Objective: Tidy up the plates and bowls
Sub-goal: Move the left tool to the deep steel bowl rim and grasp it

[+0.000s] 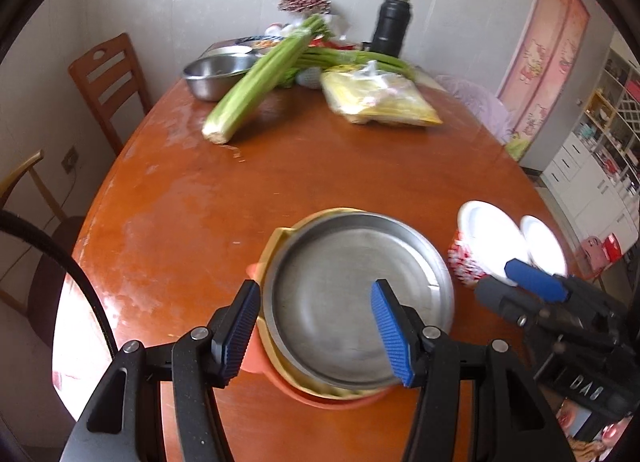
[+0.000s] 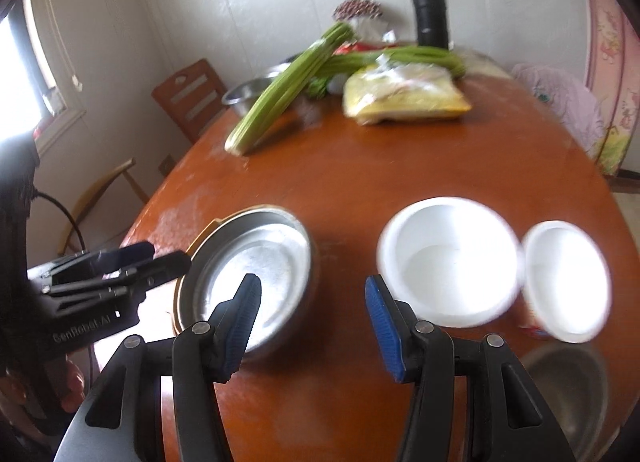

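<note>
A steel plate (image 1: 332,262) lies on a yellow plate (image 1: 276,246), which rests on an orange plate (image 1: 320,398), near the front of the brown table (image 1: 200,181). My left gripper (image 1: 316,290) hovers over the stack's left side, open and holding nothing. To the right stand a large white bowl (image 2: 448,262) with a red pattern outside and a smaller white bowl (image 2: 564,282). My right gripper (image 2: 313,282) is open and bare above the table, between the steel plate (image 2: 260,262) and the large bowl. A steel bowl (image 2: 568,378) sits at the lower right, blurred.
At the far end of the table lie celery stalks (image 1: 256,77), a steel basin (image 1: 216,73), a yellow bag (image 1: 380,97) and a black flask (image 1: 390,21). A wooden chair (image 1: 108,77) stands at the left. Bare tabletop spans the middle.
</note>
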A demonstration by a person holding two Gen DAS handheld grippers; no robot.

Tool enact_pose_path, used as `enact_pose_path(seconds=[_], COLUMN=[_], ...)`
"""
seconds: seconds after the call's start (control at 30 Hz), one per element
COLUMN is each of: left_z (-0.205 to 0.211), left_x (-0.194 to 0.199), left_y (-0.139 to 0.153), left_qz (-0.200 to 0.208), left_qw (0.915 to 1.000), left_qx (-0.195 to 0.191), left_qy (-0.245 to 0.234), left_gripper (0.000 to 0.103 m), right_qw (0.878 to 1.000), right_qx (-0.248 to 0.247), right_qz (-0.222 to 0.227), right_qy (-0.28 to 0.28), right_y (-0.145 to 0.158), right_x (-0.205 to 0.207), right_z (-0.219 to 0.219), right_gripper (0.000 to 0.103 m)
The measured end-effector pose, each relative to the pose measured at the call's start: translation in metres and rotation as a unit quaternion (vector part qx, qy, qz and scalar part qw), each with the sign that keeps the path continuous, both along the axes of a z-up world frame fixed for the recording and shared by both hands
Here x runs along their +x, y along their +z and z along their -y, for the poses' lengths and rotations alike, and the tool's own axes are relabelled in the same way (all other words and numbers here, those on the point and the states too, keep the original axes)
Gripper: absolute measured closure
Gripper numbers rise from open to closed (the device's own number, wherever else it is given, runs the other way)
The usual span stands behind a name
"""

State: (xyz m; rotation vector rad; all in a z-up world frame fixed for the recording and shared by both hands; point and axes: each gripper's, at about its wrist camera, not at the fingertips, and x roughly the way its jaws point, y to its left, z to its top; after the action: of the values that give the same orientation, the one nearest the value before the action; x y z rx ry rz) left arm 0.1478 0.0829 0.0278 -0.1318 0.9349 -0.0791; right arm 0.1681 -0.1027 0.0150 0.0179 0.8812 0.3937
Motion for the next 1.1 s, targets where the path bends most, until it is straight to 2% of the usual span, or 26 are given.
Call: enact_pose_path(seconds=[0.3, 0.6, 0.87, 1.1], left_z=[0.060, 0.118, 0.171, 0.201], left_x=[-0.021, -0.028, -0.026, -0.023], left_y=[0.022, 0.029, 0.021, 0.009], left_qz=[0.033, 0.037, 0.024, 0.006], left_qw=[0.9989, 0.9979, 0.9959, 0.9944], left_qx=[-0.002, 0.006, 0.019, 0.020], left_qy=[-0.033, -0.053, -0.085, -0.103], left_gripper=[0.044, 0.044, 0.044, 0.044], right_qw=[0.998, 0.996, 0.995, 0.995], right_qx=[-0.005, -0.011, -0.018, -0.030], right_qz=[0.048, 0.068, 0.053, 0.030], right_qy=[-0.045, -0.063, -0.077, -0.087], right_y=[0.038, 0.052, 0.041, 0.025], right_x=[-0.027, -0.045, -0.053, -0.058], right_z=[0.074, 0.137, 0.184, 0.213], right_gripper=[0.046, 0.046, 0.046, 0.046])
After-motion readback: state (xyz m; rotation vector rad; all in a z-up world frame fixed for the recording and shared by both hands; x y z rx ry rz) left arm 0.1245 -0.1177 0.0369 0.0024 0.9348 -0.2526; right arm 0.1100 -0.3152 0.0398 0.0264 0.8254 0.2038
